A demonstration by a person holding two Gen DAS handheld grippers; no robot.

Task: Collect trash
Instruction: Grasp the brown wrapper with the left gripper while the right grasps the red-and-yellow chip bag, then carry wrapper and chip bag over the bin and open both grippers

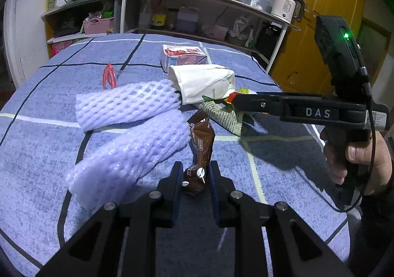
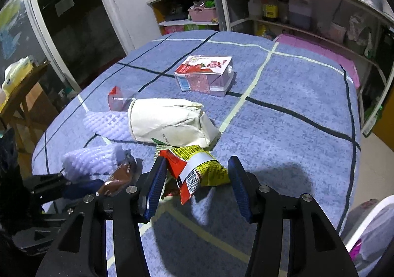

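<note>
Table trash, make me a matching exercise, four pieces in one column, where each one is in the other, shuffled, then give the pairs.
Things:
1. brown wrapper
2. yellow snack packet
3. strawberry carton
4. white paper bag

Places:
A. lying alone, farthest back on the blue cloth
B. between the fingers of the left gripper
C. mid-table, just behind the yellow packet
D. between the open fingers of the right gripper

Pairs: 1-B, 2-D, 3-A, 4-C
</note>
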